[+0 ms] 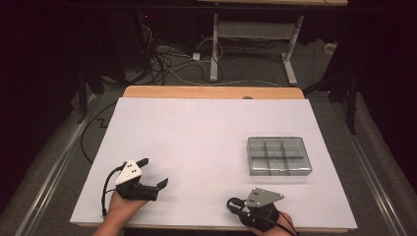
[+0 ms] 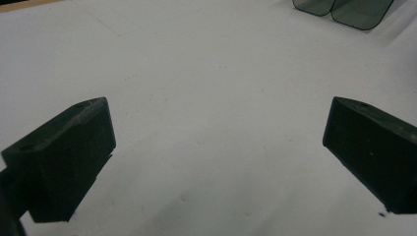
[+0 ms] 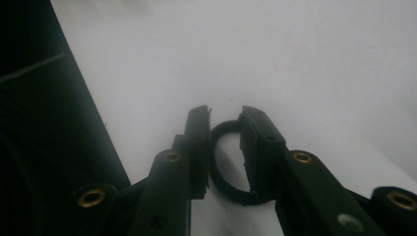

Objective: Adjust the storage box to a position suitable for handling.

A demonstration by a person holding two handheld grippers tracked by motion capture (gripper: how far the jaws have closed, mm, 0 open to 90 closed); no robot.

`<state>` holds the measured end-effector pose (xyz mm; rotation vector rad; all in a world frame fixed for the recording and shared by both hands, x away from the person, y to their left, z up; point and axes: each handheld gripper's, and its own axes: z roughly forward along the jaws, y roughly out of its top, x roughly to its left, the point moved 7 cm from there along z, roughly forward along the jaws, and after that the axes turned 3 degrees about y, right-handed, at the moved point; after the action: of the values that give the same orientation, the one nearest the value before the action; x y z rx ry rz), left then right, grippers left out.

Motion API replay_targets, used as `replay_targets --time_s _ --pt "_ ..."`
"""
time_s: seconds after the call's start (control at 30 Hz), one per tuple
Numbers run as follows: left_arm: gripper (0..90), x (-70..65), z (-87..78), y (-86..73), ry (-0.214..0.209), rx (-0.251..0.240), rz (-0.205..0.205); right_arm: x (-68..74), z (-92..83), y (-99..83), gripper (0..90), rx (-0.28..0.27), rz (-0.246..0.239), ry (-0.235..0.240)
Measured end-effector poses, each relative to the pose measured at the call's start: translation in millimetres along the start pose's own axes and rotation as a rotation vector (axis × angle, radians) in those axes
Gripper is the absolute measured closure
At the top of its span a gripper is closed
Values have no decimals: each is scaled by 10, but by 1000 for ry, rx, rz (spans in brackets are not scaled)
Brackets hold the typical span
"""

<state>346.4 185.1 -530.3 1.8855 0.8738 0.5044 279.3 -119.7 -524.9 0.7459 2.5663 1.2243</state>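
One small black ring (image 3: 223,162) is the thing in hand, and it sits between the jaws of the right claw (image 3: 225,115) at the near edge of the tabletop (image 1: 196,128). In the right gripper view the jaws stand narrowly apart with the ring in the gap; it seems to touch the right-hand jaw, but whether the pads press it I cannot tell, the view being dim. The left claw (image 2: 216,147) is released, jaws wide over bare white surface, empty.

Judging from this, the work is at an early stage: the ring is well apart from the grey divided box (image 1: 279,156), which stands farther out on the right, its compartments looking empty. Carrying the ring there is likely what remains.

The ring stands on edge, or nearly so, its opening facing sideways across the jaws, its longer span running along them, away from the camera.
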Motion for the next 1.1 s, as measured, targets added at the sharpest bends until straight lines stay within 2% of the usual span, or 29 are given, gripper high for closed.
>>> replay_targets --time_s 0.03,0.2,0.33,0.43,0.47,0.53,0.63,0.8,0.87,0.9,0.97,1.03,1.1 --pt "0 0 0 0 -1 0 0 -38 -43 15 731 -21 11 -12" --pt "0 2 0 1 -2 -1 -2 -170 -151 17 718 -56 37 -52" --pt "1 3 0 1 -5 -2 -5 -269 -203 -6 708 -69 56 -85" --pt "23 6 -2 1 -10 -2 -10 -426 -243 -66 708 -72 78 -146" --pt "23 7 -3 1 -11 -3 -13 -426 -243 -66 708 -72 78 -146" --pt "71 7 -6 1 -15 -7 -13 -546 -280 -111 721 -80 104 -189" --pt "142 6 -15 3 -20 -15 -11 -644 -332 -137 750 -95 132 -219" --pt "215 -1 -16 2 -37 -15 -8 -788 -405 -181 829 -110 185 -275" --pt "240 -9 -17 0 -43 -15 1 -809 -418 -192 842 -110 194 -284" --pt "323 -12 -17 0 -40 -15 4 -852 -450 -213 878 -109 203 -304" --pt "388 -13 -12 0 -32 -12 2 -892 -481 -235 895 -112 215 -314" --pt "422 0 -8 -1 -21 -7 -5 -930 -512 -258 900 -111 214 -324" --pt "461 25 -2 -2 3 1 -32 -951 -533 -282 900 -110 220 -326"
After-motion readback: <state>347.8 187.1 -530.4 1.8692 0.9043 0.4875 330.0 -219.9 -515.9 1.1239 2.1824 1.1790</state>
